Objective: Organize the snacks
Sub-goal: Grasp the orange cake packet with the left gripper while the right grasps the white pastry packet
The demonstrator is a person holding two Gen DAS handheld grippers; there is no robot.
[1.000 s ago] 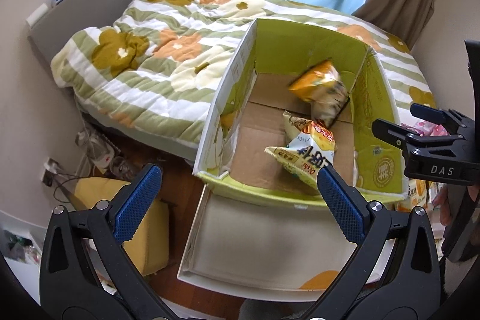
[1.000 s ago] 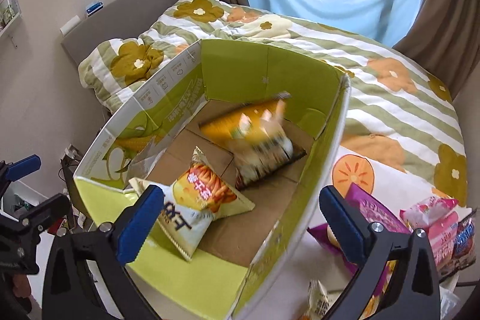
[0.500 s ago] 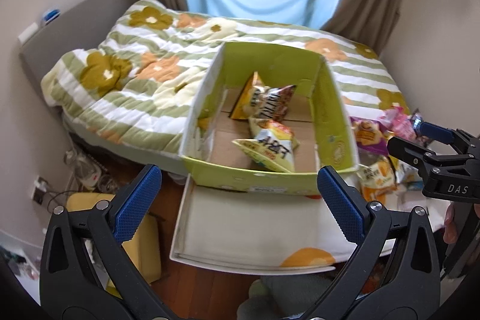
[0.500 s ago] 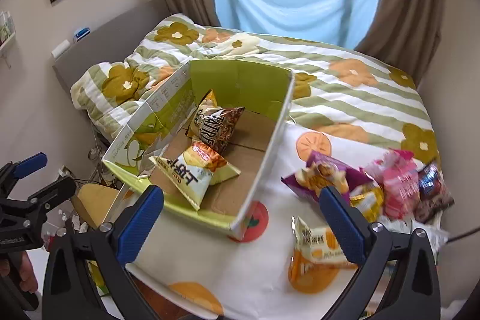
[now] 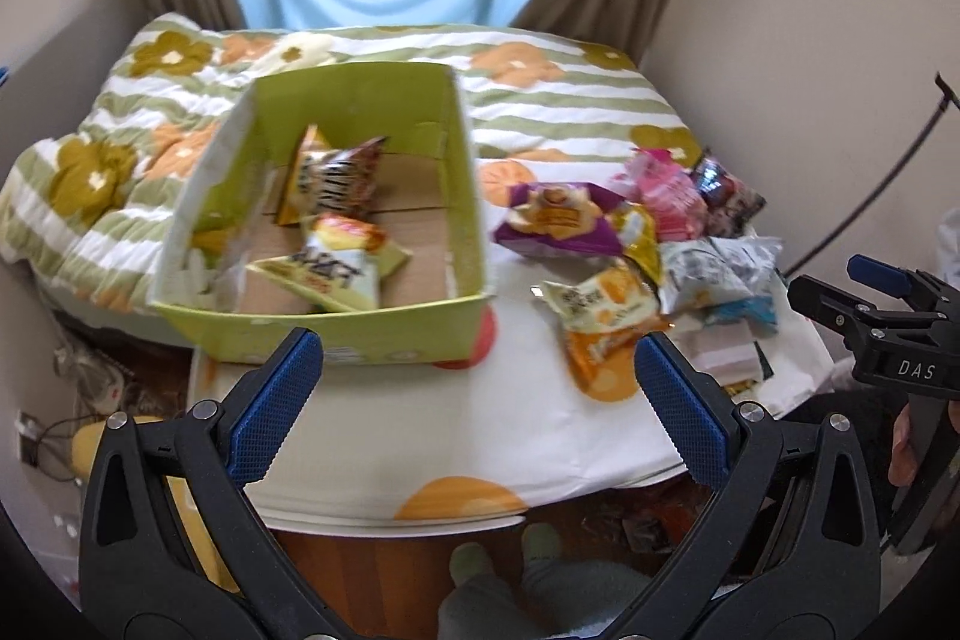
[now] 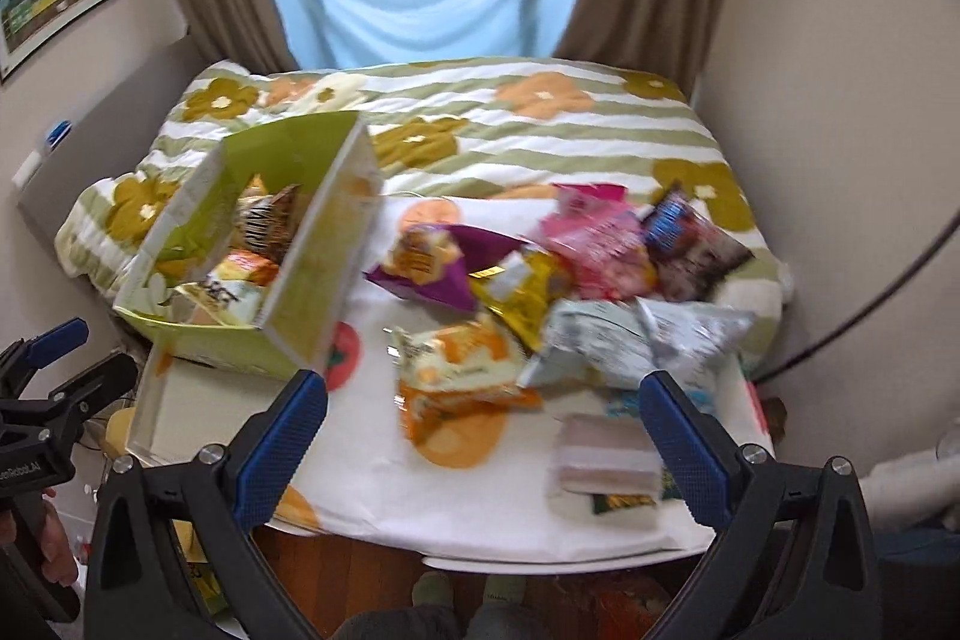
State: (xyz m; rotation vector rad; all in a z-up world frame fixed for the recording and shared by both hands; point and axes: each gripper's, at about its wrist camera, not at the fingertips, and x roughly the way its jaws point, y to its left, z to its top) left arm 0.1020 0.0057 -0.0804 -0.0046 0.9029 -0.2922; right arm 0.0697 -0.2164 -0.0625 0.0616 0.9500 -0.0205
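Note:
A green cardboard box [image 5: 336, 328] [image 6: 312, 280] sits on the left of a low white table and holds two snack bags [image 5: 333, 178] [image 5: 336, 268]. A pile of loose snack bags lies to its right: a purple bag [image 5: 558, 220] [image 6: 432, 262], an orange-white bag [image 5: 606, 310] [image 6: 462, 364], pink bags [image 6: 600, 244], a dark bag [image 6: 696, 244] and a silver bag [image 6: 636, 340]. My left gripper [image 5: 480, 394] is open and empty, held back above the table's front edge. My right gripper [image 6: 486, 430] is open and empty, before the pile.
A bed with a striped floral quilt [image 5: 540, 88] lies behind the table, below a window with brown curtains. Flat packets [image 6: 606, 460] lie at the table's front right. A yellow stool [image 5: 84, 448] and cables are on the wood floor at left. Walls close in on both sides.
Both grippers have pulled back and up from the box. The second bag, in the air over the box a second ago, now rests inside it. The loose pile has come into view.

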